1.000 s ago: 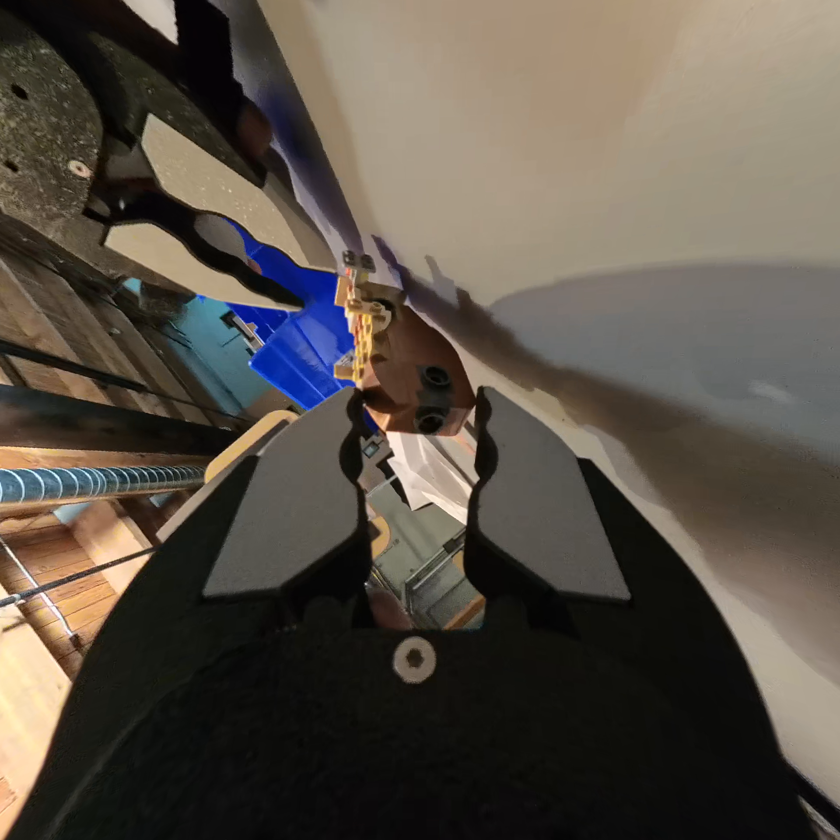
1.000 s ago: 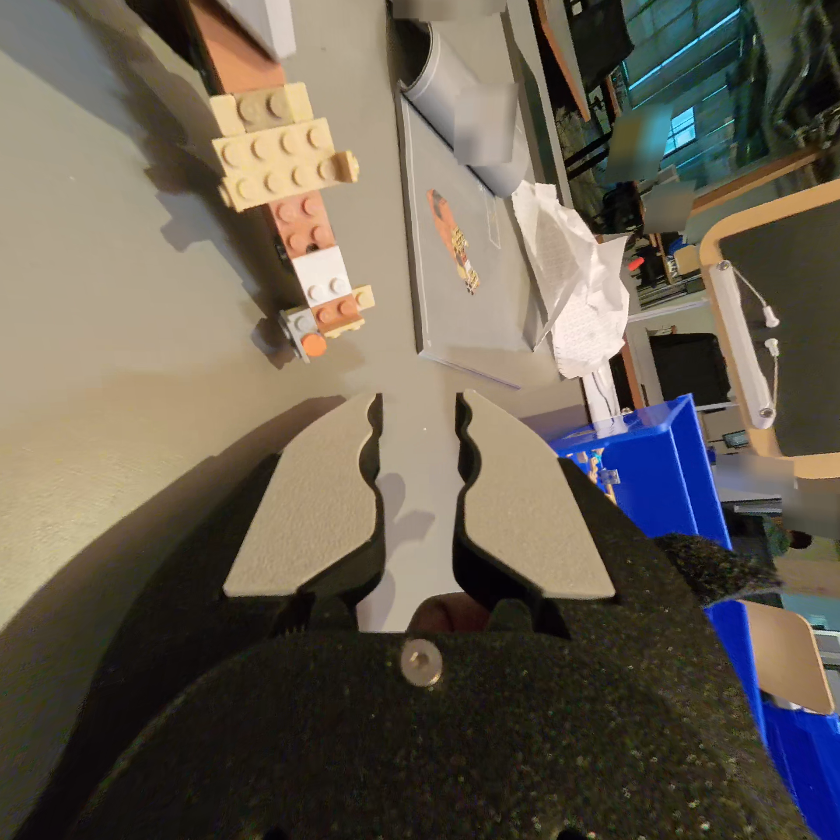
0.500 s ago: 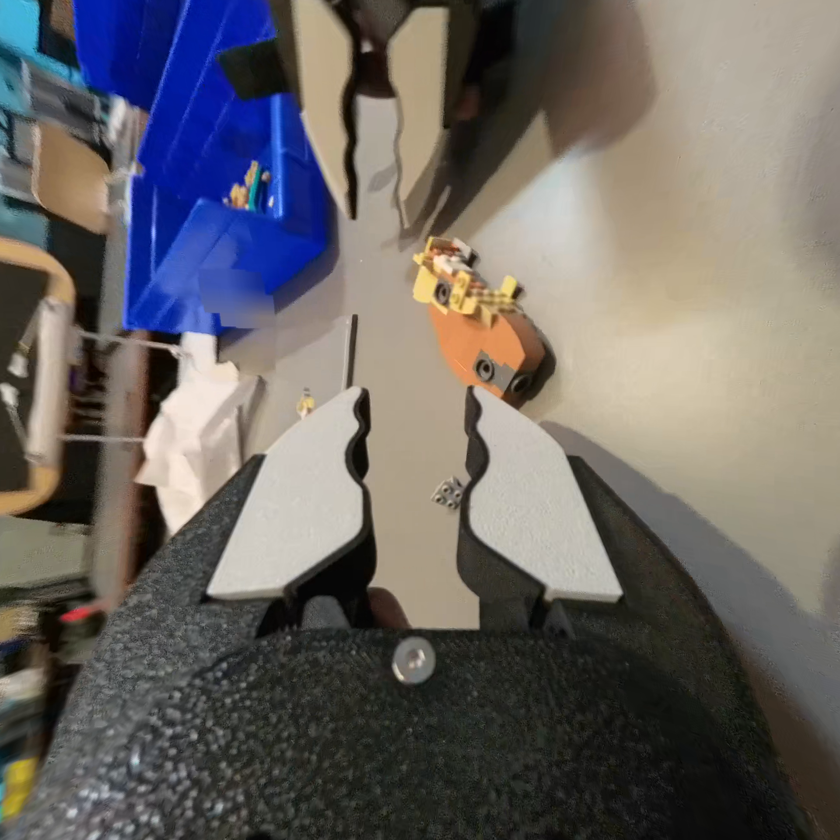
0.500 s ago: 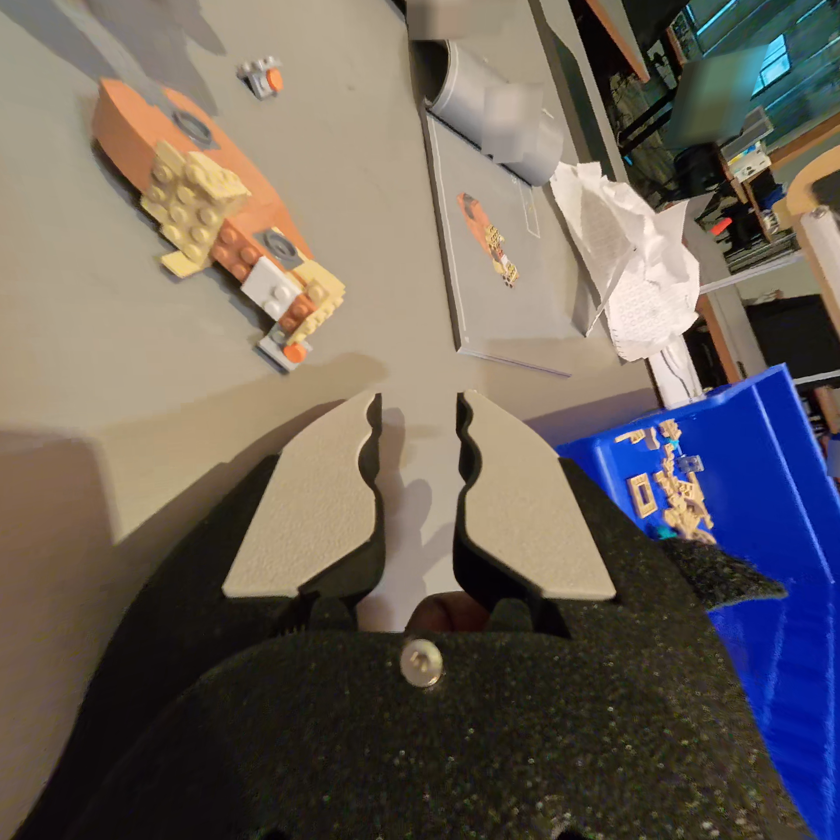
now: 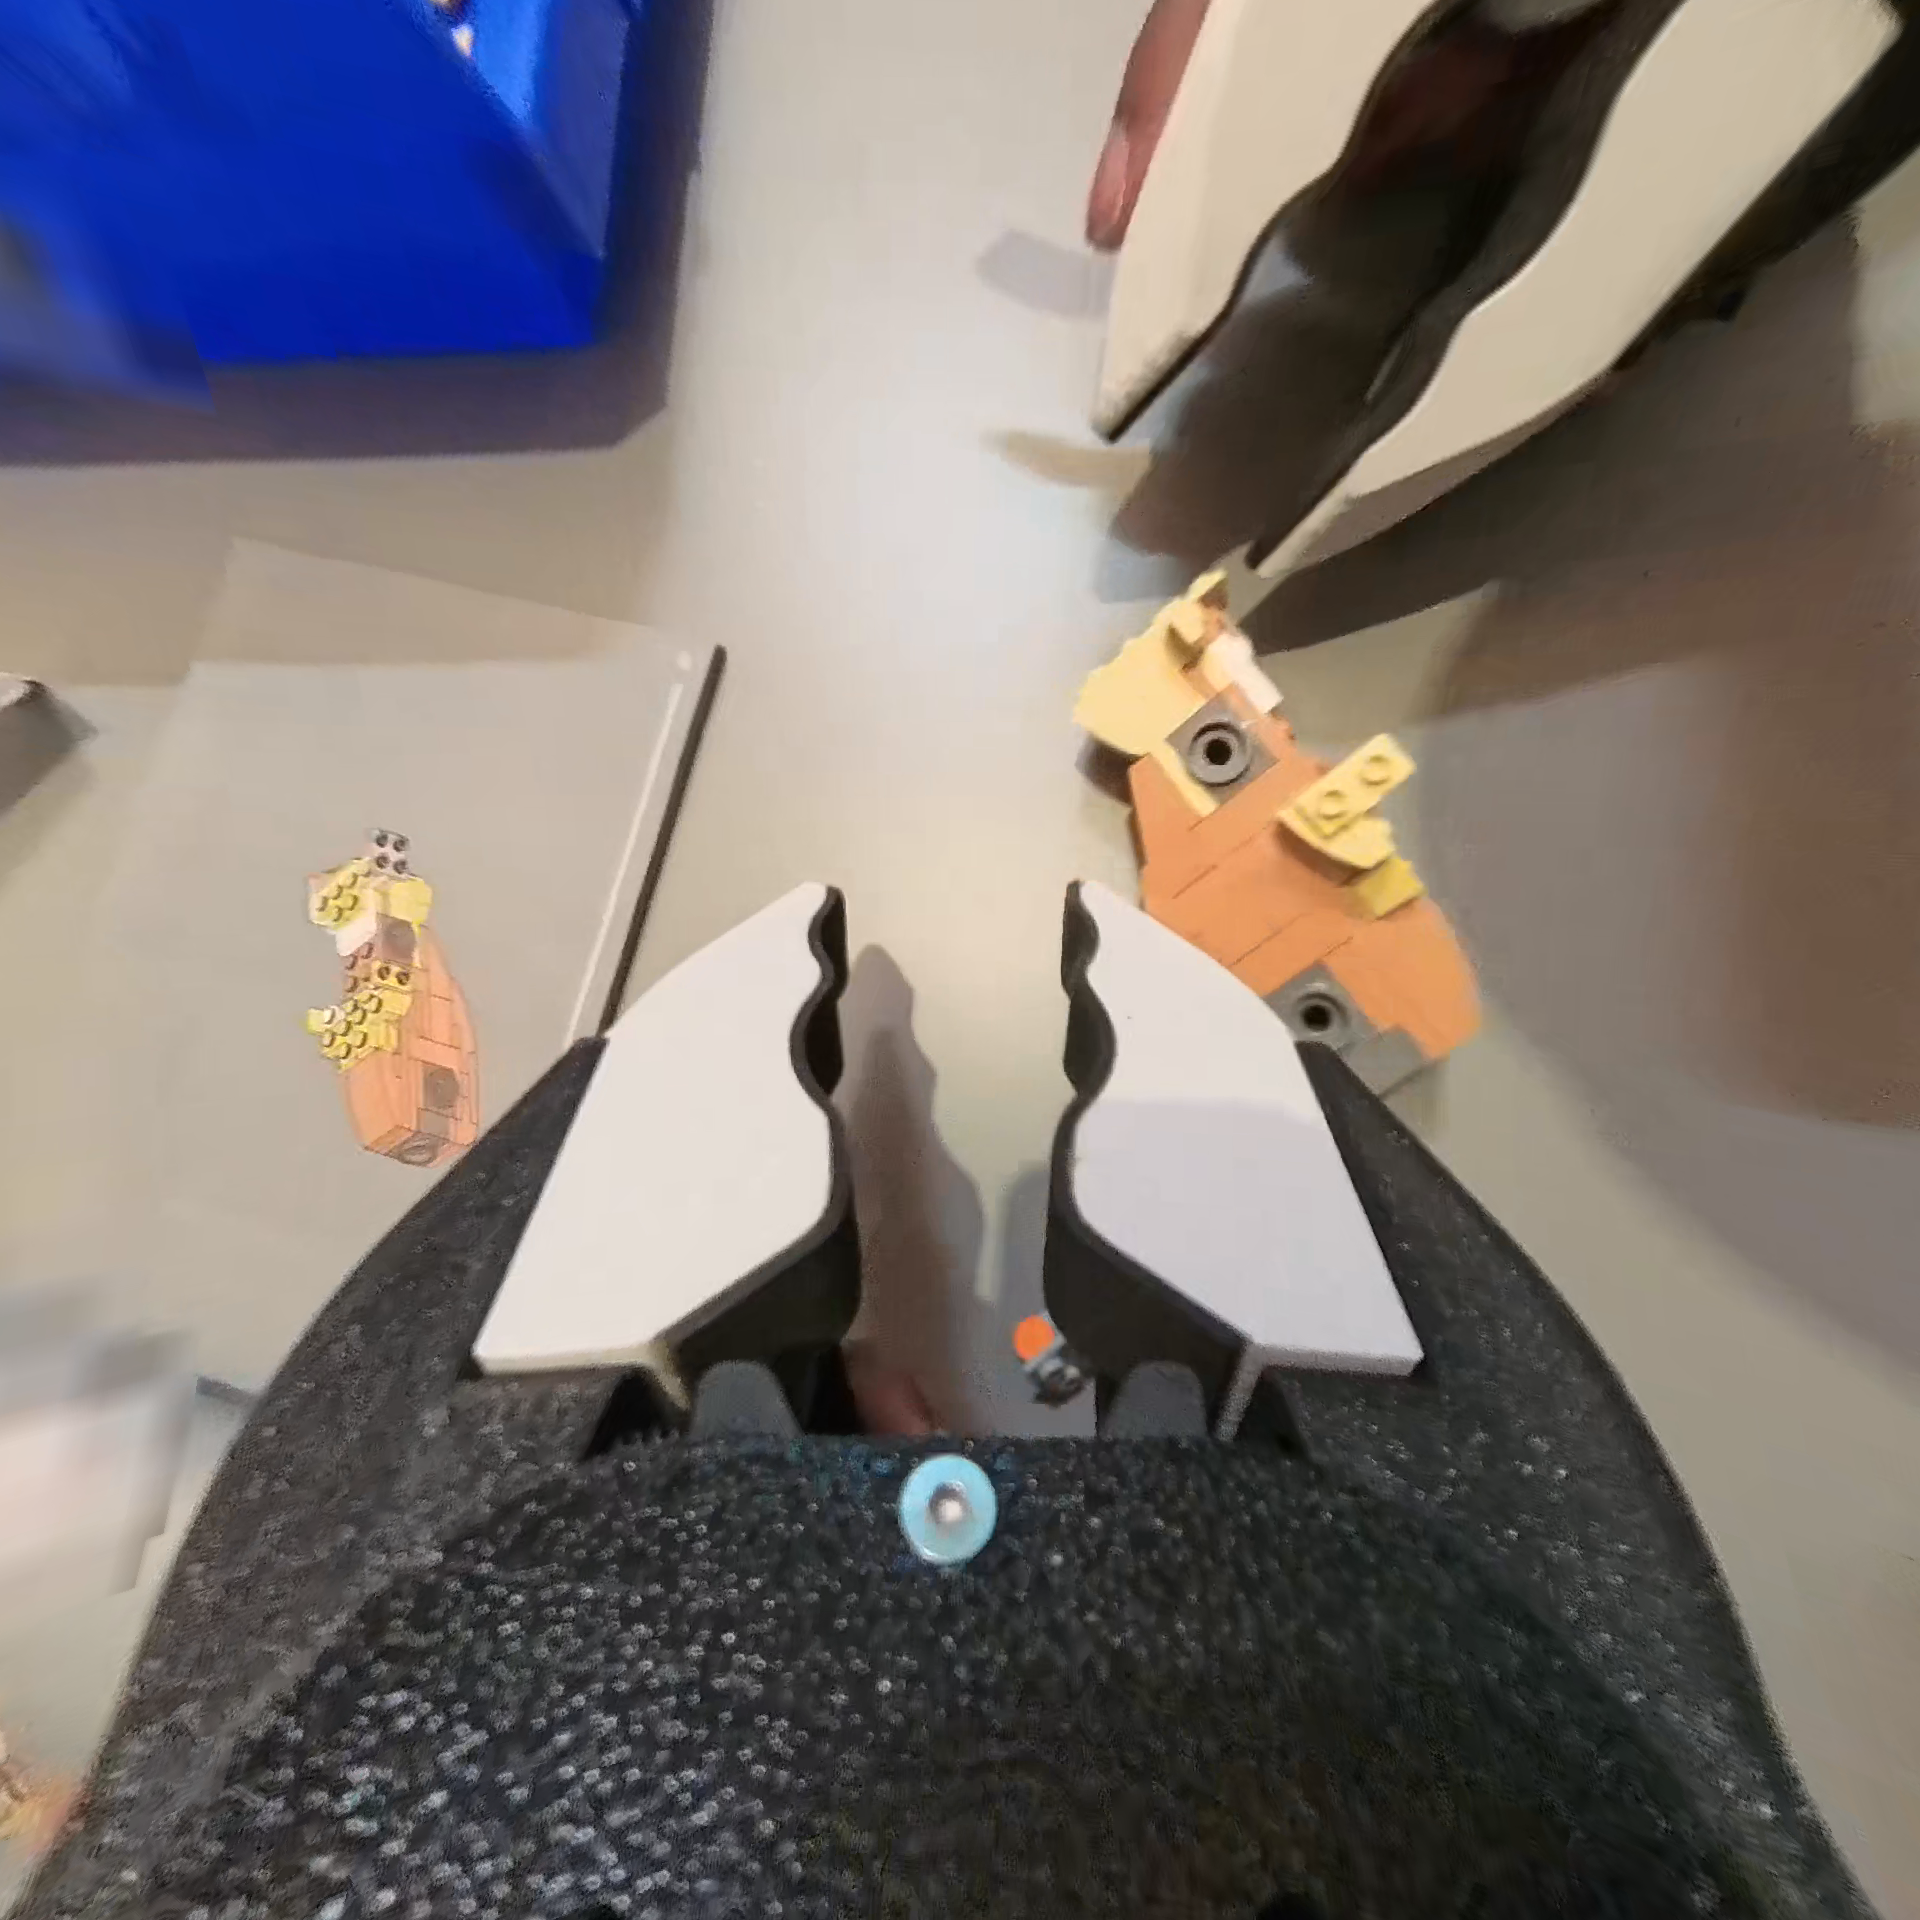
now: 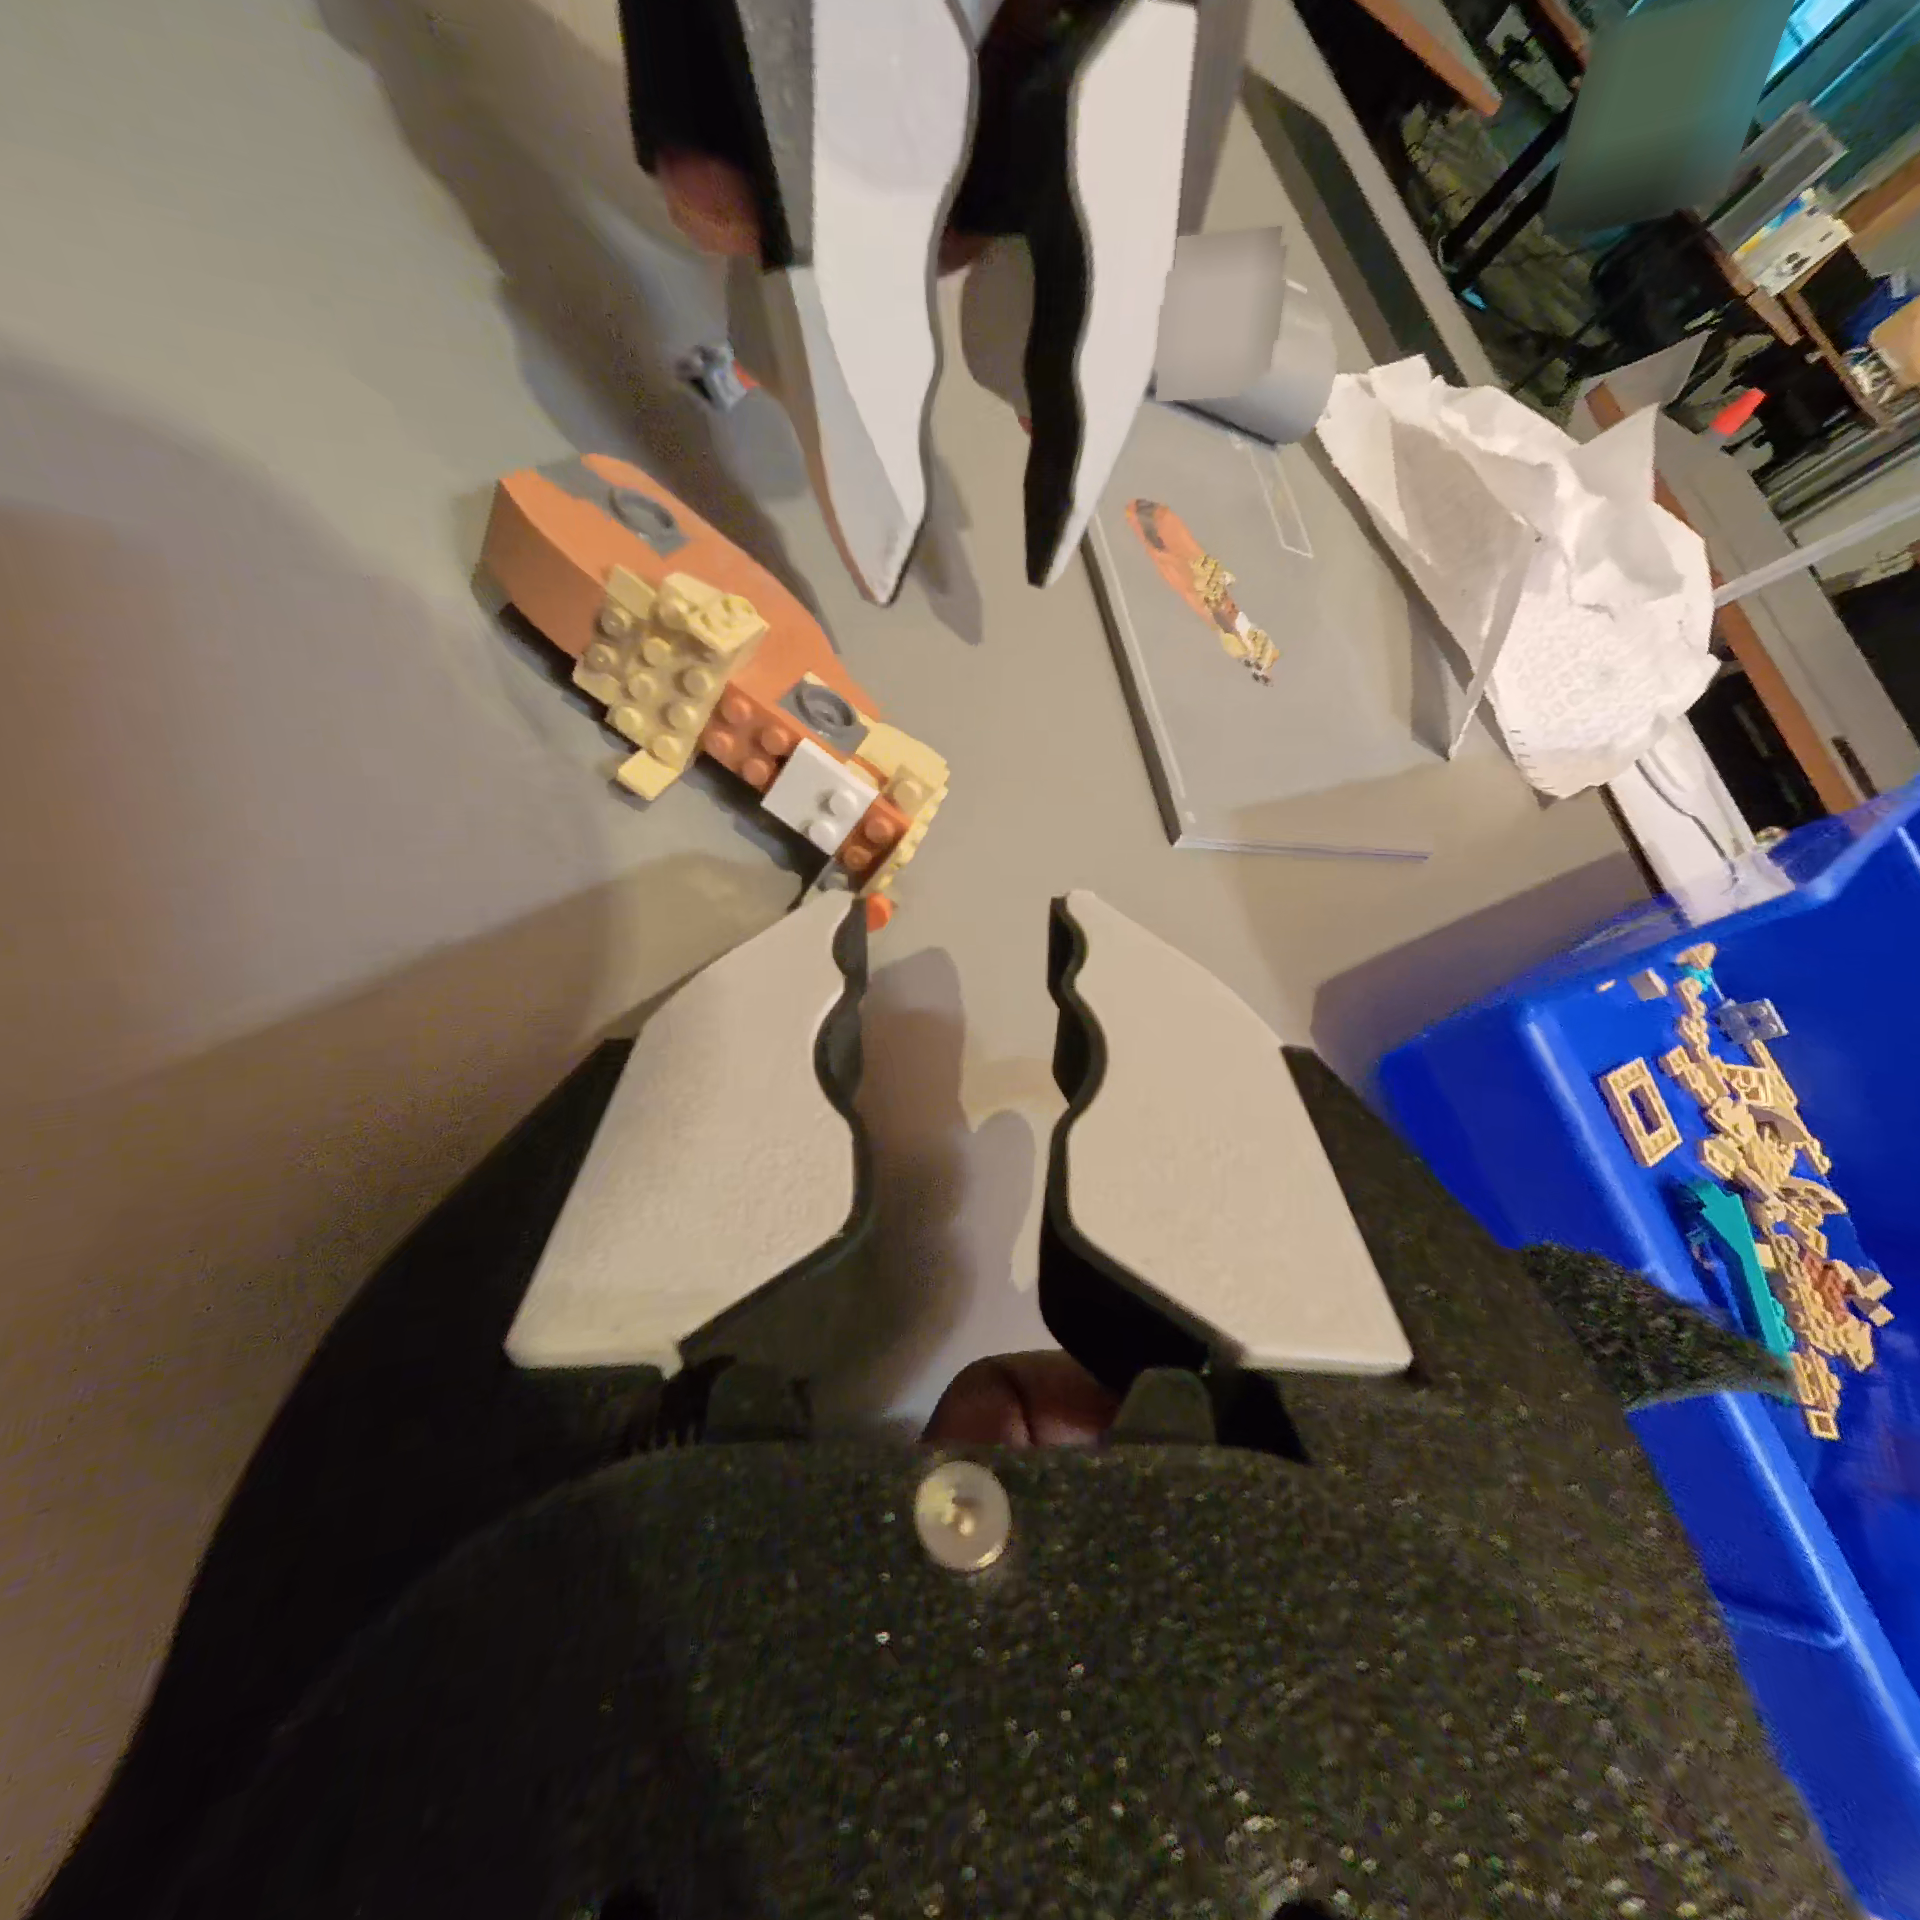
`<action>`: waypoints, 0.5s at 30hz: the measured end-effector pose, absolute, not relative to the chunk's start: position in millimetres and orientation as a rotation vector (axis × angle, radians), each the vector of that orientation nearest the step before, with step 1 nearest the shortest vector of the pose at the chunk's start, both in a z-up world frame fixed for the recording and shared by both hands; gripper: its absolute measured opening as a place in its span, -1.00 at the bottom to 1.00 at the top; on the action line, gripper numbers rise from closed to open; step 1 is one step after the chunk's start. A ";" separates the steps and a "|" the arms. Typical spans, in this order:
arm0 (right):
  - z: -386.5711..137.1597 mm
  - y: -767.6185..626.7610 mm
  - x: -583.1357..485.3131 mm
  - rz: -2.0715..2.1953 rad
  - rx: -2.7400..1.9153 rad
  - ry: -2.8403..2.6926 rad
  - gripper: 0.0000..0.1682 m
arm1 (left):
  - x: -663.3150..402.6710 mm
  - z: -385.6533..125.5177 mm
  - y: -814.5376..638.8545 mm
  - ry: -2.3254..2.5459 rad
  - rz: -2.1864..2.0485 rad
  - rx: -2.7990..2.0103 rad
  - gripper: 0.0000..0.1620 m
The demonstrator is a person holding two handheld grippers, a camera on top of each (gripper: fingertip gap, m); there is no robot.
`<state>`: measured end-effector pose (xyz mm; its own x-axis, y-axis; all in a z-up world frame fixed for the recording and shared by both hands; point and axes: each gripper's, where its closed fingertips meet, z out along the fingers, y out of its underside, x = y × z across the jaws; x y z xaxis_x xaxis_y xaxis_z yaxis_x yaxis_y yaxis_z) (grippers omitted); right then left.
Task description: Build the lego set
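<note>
A half-built lego model point(image 5: 1288, 883) with an orange-brown hull, tan plates and grey round-hole pieces lies on the grey table point(image 5: 883, 520). In the right wrist view the lego model point(image 6: 686, 665) lies left of centre. My left gripper point(image 5: 951, 925) is open and empty, just left of the model's near end. My right gripper point(image 6: 951, 920) is open and empty, its left fingertip close to the model's small end. The two grippers face each other: the right gripper point(image 5: 1184, 488) shows at the top right, the left gripper point(image 6: 961, 582) at the top. A small grey and orange piece point(image 5: 1039, 1351) lies loose below my left fingers.
An instruction booklet point(image 6: 1247, 707) with a picture of the model lies right of the model. Crumpled white paper point(image 6: 1538, 582) lies beyond the booklet. A blue bin point(image 6: 1714, 1195) with several tan pieces point(image 6: 1756, 1164) stands at the right. The small piece point(image 6: 717, 374) lies behind the model. The grippers' ends are close to 8 centimetres from one another.
The model was up at my left gripper's tips; now it lies on the table. My left gripper has swung round over the table, and both grippers have closed in on the model.
</note>
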<state>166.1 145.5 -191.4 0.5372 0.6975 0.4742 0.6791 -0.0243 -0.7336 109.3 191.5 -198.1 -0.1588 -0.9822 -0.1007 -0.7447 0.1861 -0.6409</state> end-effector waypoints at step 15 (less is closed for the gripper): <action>-197.5 176.4 167.6 -0.249 -1.714 -1.251 -0.58 | 99.1 -208.8 163.8 2.018 -0.583 -1.612 -0.55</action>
<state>167.6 176.4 -197.5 0.4523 0.6230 0.6382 0.8201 -0.0093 -0.5722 99.1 163.8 -208.8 -0.1836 -0.9769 -0.1090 -0.7683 0.2118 -0.6040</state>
